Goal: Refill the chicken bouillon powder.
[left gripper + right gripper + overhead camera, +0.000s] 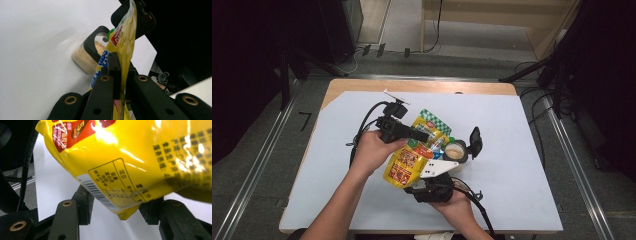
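pinching the soft, slippery yellow snack pouch (pixel 414 150) between left fingers (pixel 115 67); right fingers (pixel 83 202) spread, loosely flanking its crinkly bottom seam.

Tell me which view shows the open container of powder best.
The high view: the container stands beside the yellow pouch, showing its open mouth, beige powder and raised lid. The left gripper view shows its side, partly behind the pouch.
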`<state>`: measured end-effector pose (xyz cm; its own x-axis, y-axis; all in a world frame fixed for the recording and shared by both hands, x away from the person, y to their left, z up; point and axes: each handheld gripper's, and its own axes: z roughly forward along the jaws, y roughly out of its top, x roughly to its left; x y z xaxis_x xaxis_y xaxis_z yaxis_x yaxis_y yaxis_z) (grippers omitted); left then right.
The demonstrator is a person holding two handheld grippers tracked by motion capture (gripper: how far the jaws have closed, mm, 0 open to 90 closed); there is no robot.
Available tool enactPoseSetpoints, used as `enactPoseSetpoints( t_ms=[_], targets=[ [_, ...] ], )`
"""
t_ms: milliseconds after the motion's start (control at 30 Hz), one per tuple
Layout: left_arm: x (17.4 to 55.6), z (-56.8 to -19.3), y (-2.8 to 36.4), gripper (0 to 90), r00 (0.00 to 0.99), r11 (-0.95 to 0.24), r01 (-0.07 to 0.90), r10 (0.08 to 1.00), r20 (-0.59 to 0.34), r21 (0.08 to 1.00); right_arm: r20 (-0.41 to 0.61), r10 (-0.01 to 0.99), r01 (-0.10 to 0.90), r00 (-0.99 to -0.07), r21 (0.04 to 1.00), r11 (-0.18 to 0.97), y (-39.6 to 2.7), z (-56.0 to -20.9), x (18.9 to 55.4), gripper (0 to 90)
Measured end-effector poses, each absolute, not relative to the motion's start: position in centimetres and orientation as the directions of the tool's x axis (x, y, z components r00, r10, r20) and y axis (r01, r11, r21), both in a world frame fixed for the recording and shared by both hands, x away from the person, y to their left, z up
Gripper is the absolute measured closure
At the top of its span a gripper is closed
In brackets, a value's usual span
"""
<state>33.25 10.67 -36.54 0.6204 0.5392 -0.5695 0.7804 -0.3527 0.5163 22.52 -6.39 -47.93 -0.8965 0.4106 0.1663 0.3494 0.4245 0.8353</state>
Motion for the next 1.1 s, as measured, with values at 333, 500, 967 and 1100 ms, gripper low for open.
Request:
enactPoseSetpoints(
  t_ms=[333, 500, 967, 1100],
  targets=[
    [33.1, -36.2, 11.6, 90.0, 0.609, -0.332, 0.789, 0.532, -0.589, 0.516, 0.167, 0.418, 0.354, -0.893, 0.835, 0.422, -6.4, -48.0, 22.7, 51.9],
    [33.1, -36.0, 12.0, 90.0, 0.609, -0.325, 0.788, 0.535, -0.586, 0.522, 0.173, 0.425, 0.362, -0.889, 0.834, 0.417, -6.6, -48.1, 22.8, 50.6],
    [33.2, -35.5, 13.4, 90.0, 0.602, -0.293, 0.789, 0.542, -0.587, 0.54, 0.211, 0.474, 0.417, -0.855, 0.823, 0.386, -7.5, -48.2, 23.5, 49.7],
    [33.2, -35.3, 14.0, 90.0, 0.599, -0.277, 0.788, 0.549, -0.583, 0.55, 0.224, 0.489, 0.433, -0.843, 0.821, 0.372, -7.8, -48.2, 23.7, 49.2]
  ],
)
